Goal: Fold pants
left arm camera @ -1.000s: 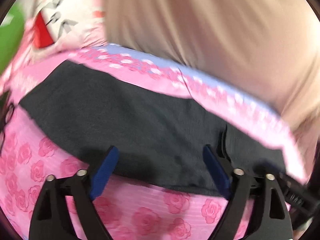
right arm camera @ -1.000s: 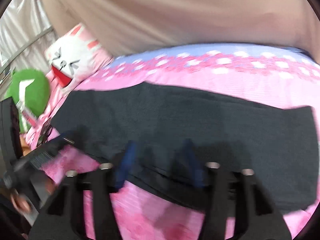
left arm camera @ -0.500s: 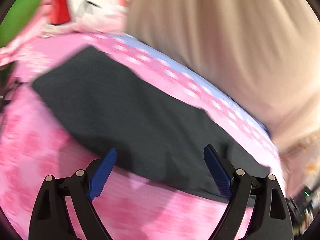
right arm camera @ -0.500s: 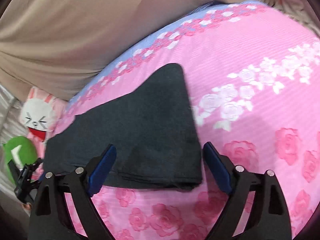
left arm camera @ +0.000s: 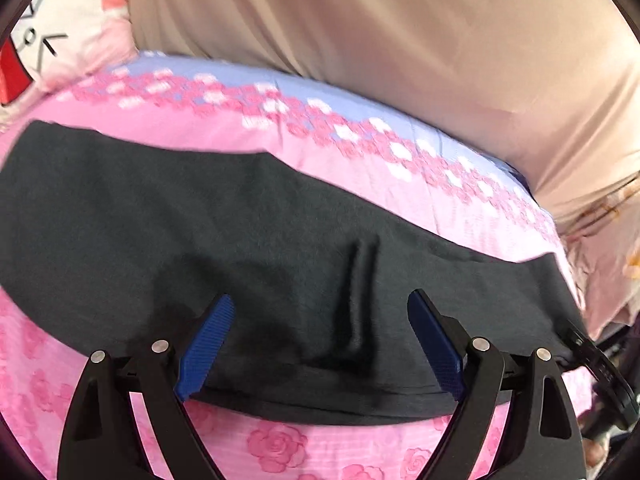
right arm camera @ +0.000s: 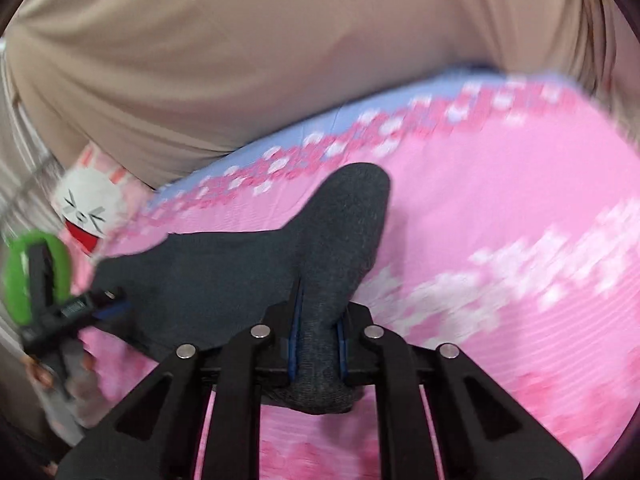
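Dark grey pants (left arm camera: 200,232) lie folded lengthwise across a pink rose-print bed sheet (left arm camera: 280,448). My left gripper (left arm camera: 320,344) is open, its blue pads just over the near edge of the pants, with a raised wrinkle (left arm camera: 360,300) between them. My right gripper (right arm camera: 318,344) is shut on the right end of the pants (right arm camera: 320,240) and has it bunched and lifted off the sheet. The left gripper also shows at the left of the right wrist view (right arm camera: 80,308), at the other part of the pants.
A beige curtain (left arm camera: 400,40) hangs behind the bed. A white bunny-face pillow (right arm camera: 88,212) and a green plush (right arm camera: 36,276) lie at the far left. The sheet has a blue border (left arm camera: 280,88) along its far edge.
My right gripper has shut on the right end of the pants and lifted it. My left gripper has stayed open and moved in over the near edge.
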The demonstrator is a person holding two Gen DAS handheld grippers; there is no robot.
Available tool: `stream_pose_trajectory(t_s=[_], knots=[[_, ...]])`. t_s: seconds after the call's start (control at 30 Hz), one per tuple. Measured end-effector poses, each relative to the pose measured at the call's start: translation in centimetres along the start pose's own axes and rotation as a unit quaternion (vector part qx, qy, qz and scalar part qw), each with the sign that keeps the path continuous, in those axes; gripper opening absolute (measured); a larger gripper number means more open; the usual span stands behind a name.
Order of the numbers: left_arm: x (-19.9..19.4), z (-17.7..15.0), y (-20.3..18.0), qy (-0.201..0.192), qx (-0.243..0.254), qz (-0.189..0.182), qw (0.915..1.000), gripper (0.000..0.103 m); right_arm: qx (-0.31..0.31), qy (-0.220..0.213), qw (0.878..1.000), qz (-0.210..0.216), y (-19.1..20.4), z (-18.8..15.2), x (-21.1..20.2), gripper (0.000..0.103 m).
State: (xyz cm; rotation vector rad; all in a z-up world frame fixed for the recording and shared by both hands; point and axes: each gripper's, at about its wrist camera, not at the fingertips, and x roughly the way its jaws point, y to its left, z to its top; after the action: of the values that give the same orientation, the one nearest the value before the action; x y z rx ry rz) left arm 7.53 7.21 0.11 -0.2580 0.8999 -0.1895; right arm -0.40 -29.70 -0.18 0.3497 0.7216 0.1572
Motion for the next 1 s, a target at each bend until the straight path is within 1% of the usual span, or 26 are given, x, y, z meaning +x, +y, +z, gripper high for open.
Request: stream_pose_trajectory(t_s=[0.07, 0.13, 0.2, 0.23, 0.37, 0.4, 0.43, 0.47, 0.5, 0.53, 0.57, 0.6, 0.63, 0.67, 0.7, 0.73, 0.77, 0.8, 0.83, 0.9, 0.93, 0.97, 1.0], knots=[[-0.8, 0.3, 0.4, -0.009, -0.006, 0.009, 0.9999, 0.086, -0.017, 0.008, 1.0, -0.018, -0.6, -0.2, -0.2, 0.011], [-1.3, 0.4, 0.6, -0.012, -0.003, 0.013, 0.9998, 0.086, -0.011, 0.01, 1.0, -0.028, -1.9, -0.3, -0.8, 0.01], [-1.6, 0.4, 0.5, -0.015, 0.007, 0.02, 0.9997, 0.086, 0.007, 0.006, 0.999, -0.039, -4.1, -0.5, -2.1, 0.01], [-1.6, 0.2, 0.4, -0.015, 0.012, 0.024, 0.9995, 0.086, 0.017, 0.001, 0.998, -0.052, -5.3, -0.6, -2.8, 0.01], [-0.6, -0.8, 0.0, 0.003, 0.018, 0.015, 0.9997, 0.086, 0.063, -0.011, 0.993, -0.097, -9.7, -1.9, -5.2, 0.01], [-0.1, -1.2, -0.2, 0.009, 0.019, 0.013, 0.9997, 0.086, 0.066, 0.007, 0.992, -0.105, -10.6, -2.4, -5.1, 0.01], [0.2, -1.4, -0.3, 0.013, 0.019, 0.011, 0.9997, 0.086, 0.069, 0.023, 0.989, -0.129, -11.0, -2.7, -4.7, 0.011], [0.7, -1.6, -0.6, 0.019, 0.021, 0.008, 0.9996, 0.086, 0.077, 0.013, 0.982, -0.175, -10.7, -2.9, -5.1, 0.015], [1.0, -1.8, -0.8, 0.021, 0.022, 0.007, 0.9995, 0.086, 0.081, -0.005, 0.979, -0.186, -9.7, -2.9, -5.6, 0.018], [1.4, -2.1, -1.1, 0.023, 0.025, 0.008, 0.9994, 0.086, 0.081, -0.019, 0.983, -0.164, -8.7, -2.8, -6.1, 0.026], [1.6, -2.2, -1.3, 0.024, 0.026, 0.011, 0.9993, 0.086, 0.075, -0.035, 0.989, -0.125, -7.0, -2.7, -6.4, 0.037], [1.8, -2.4, -1.5, 0.025, 0.028, 0.014, 0.9992, 0.086, 0.048, -0.056, 0.994, -0.075, -3.8, -2.6, -6.5, 0.062], [1.8, -2.5, -1.6, 0.025, 0.028, 0.017, 0.9992, 0.086, 0.025, -0.054, 0.997, -0.053, -1.8, -2.7, -6.0, 0.068], [1.8, -2.6, -1.6, 0.024, 0.027, 0.018, 0.9992, 0.086, -0.013, -0.03, 0.999, -0.018, 1.1, -2.8, -4.6, 0.068], [1.6, -2.7, -1.5, 0.024, 0.027, 0.017, 0.9992, 0.086, -0.041, -0.004, 0.999, 0.012, 3.4, -3.2, -3.1, 0.066], [1.3, -2.8, -1.3, 0.021, 0.026, 0.017, 0.9993, 0.086, -0.06, 0.023, 0.997, 0.038, 5.5, -3.7, -1.3, 0.065], [1.0, -2.8, -1.2, 0.019, 0.026, 0.019, 0.9993, 0.086, -0.074, 0.046, 0.995, 0.051, 6.9, -4.2, 0.2, 0.064], [0.7, -2.8, -1.0, 0.016, 0.027, 0.021, 0.9993, 0.086, -0.092, 0.071, 0.992, 0.052, 8.3, -4.8, 2.2, 0.06], [0.2, -2.8, -0.5, 0.012, 0.027, 0.025, 0.9993, 0.086, -0.103, 0.083, 0.99, 0.042, 9.0, -5.2, 3.6, 0.06], [-0.4, -2.8, 0.2, 0.007, 0.026, 0.026, 0.9993, 0.086, -0.105, 0.1, 0.989, 0.024, 9.2, -5.3, 5.9, 0.056], [-0.7, -2.8, 0.8, 0.004, 0.024, 0.027, 0.9993, 0.086, -0.1, 0.092, 0.99, 0.023, 9.1, -5.0, 6.5, 0.052], [-0.9, -2.7, 1.2, 0.002, 0.023, 0.026, 0.9994, 0.086, -0.098, 0.09, 0.991, 0.014, 9.0, -4.6, 7.0, 0.044], [-1.0, -2.7, 1.5, 0.0, 0.022, 0.024, 0.9995, 0.086, -0.097, 0.09, 0.991, 0.004, 8.6, -4.4, 7.4, 0.013]])
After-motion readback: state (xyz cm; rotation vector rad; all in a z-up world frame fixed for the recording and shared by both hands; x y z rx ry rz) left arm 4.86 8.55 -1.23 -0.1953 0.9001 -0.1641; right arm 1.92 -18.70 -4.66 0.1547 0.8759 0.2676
